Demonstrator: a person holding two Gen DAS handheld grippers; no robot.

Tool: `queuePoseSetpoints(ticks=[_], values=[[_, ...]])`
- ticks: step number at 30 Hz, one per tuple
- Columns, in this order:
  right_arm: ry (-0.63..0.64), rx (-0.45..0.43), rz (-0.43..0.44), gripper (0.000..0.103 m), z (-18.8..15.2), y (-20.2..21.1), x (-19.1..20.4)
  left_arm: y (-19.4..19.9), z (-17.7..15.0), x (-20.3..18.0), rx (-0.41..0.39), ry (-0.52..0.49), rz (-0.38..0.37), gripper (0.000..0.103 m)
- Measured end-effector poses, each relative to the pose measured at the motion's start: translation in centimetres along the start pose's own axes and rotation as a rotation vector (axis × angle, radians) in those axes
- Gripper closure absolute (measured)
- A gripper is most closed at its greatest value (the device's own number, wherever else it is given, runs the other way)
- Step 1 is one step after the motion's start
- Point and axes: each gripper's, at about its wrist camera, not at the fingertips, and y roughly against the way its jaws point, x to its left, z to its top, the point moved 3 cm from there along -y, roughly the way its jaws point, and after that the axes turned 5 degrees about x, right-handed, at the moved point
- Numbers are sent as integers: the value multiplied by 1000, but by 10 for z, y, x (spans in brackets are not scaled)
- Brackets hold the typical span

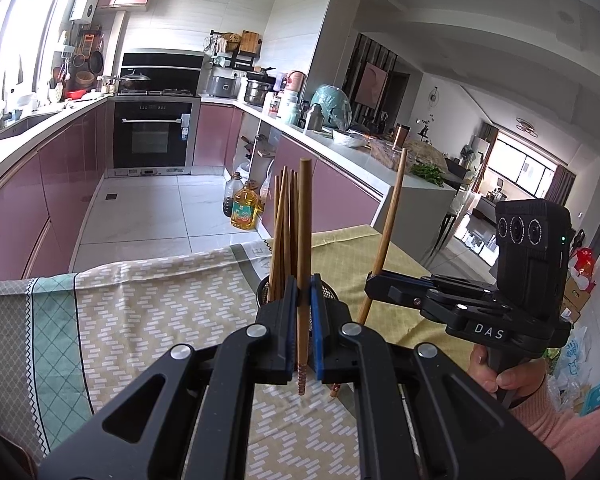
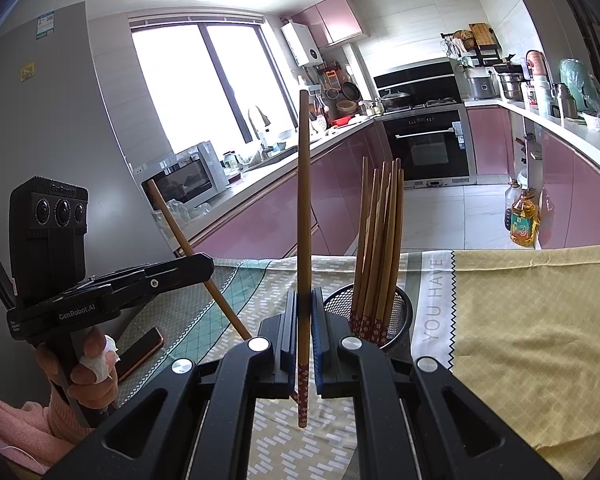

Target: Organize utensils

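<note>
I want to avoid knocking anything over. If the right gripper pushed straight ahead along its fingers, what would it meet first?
Probably the black mesh holder of chopsticks, just ahead and slightly right of the right gripper, which is shut on one chopstick. Depth is unclear.

- Two grippers: left gripper point(image 1: 300, 320), right gripper point(image 2: 304, 332), each clamped on one chopstick.
- Two held chopsticks: left-held chopstick point(image 1: 303, 240), right-held chopstick point(image 2: 304, 220).
- One black mesh holder point(image 2: 404, 312).
- One bundle of chopsticks point(image 2: 380, 248) standing in it; roughly seven, exact count unclear.
- One phone point(image 2: 140, 352) on the cloth.
- Two oil bottles point(image 1: 244, 208) on the floor.
</note>
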Motion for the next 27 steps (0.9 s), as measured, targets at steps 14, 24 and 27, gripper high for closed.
queuePoseSetpoints(ticks=[14,24,27], values=[[2,-6,-2,97,2,-2,0,-1,4,-2,-7,-13,1,96],[5,-10,-2,97,5,-2,0,-1,5,-3,-7,-14,2,96],[5,-10,-1,97,6,-3,-1,-1,7,-3,-7,-16,1,96]])
